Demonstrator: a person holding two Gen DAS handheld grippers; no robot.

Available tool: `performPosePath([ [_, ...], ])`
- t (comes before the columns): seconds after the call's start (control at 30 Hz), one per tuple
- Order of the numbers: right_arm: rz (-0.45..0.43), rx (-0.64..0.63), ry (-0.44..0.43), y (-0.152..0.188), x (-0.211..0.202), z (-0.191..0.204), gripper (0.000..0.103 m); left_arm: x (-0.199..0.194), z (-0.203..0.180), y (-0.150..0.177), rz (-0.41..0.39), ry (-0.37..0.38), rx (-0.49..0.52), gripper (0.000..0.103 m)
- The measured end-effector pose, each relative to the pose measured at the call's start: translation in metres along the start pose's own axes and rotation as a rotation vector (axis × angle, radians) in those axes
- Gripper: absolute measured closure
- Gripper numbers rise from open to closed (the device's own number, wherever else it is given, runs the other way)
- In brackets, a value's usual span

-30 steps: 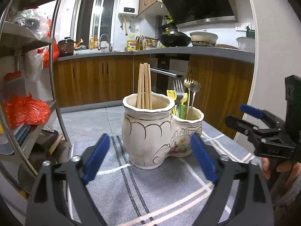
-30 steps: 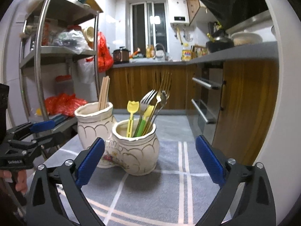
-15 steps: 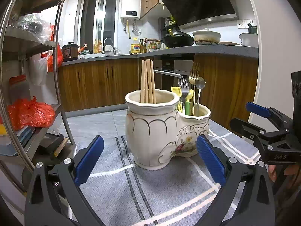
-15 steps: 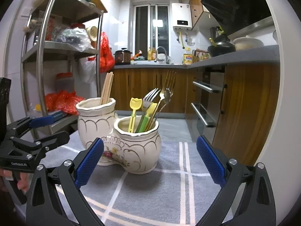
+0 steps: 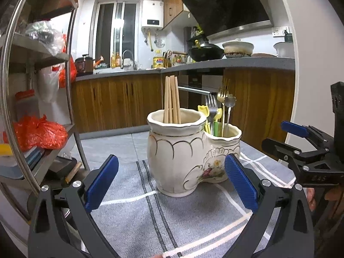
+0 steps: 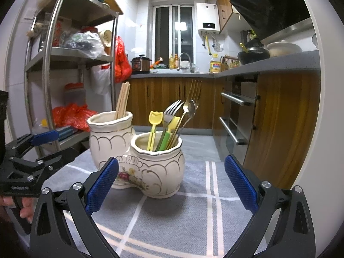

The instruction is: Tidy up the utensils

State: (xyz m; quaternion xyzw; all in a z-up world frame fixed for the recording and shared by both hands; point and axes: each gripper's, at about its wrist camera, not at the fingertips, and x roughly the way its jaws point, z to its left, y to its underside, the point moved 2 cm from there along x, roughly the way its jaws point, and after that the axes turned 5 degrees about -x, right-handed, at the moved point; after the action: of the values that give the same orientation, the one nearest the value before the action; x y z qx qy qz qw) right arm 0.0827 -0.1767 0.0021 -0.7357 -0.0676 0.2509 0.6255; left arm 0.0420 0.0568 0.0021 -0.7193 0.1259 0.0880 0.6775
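A cream ceramic double-pot holder (image 5: 180, 157) stands on a grey striped cloth (image 5: 137, 215); it also shows in the right wrist view (image 6: 157, 172). Its taller pot holds wooden chopsticks (image 5: 171, 99). Its lower pot holds forks, a spoon and yellow and green plastic utensils (image 6: 172, 126). My left gripper (image 5: 171, 185) is open and empty, just in front of the holder. My right gripper (image 6: 171, 185) is open and empty, facing the lower pot. Each gripper shows in the other's view, the right one (image 5: 305, 150) and the left one (image 6: 32, 150).
A metal shelf rack (image 6: 49, 68) with red bags stands to the left of the table. Wooden kitchen cabinets (image 6: 279, 124) and a grey counter run behind and to the right. The cloth (image 6: 193, 215) lies under the holder.
Both grippers have drawn back slightly and tilted up, so the holder sits a little lower and farther in both views. Both stay open and empty.
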Motion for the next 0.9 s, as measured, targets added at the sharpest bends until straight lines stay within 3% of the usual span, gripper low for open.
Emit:
performPosePath([
  [0.9, 0.000, 0.001, 0.003, 0.0019, -0.0002, -0.0006, 0.005, -0.0020, 0.0003, 0.0011, -0.002, -0.013, -0.008, 0.005],
])
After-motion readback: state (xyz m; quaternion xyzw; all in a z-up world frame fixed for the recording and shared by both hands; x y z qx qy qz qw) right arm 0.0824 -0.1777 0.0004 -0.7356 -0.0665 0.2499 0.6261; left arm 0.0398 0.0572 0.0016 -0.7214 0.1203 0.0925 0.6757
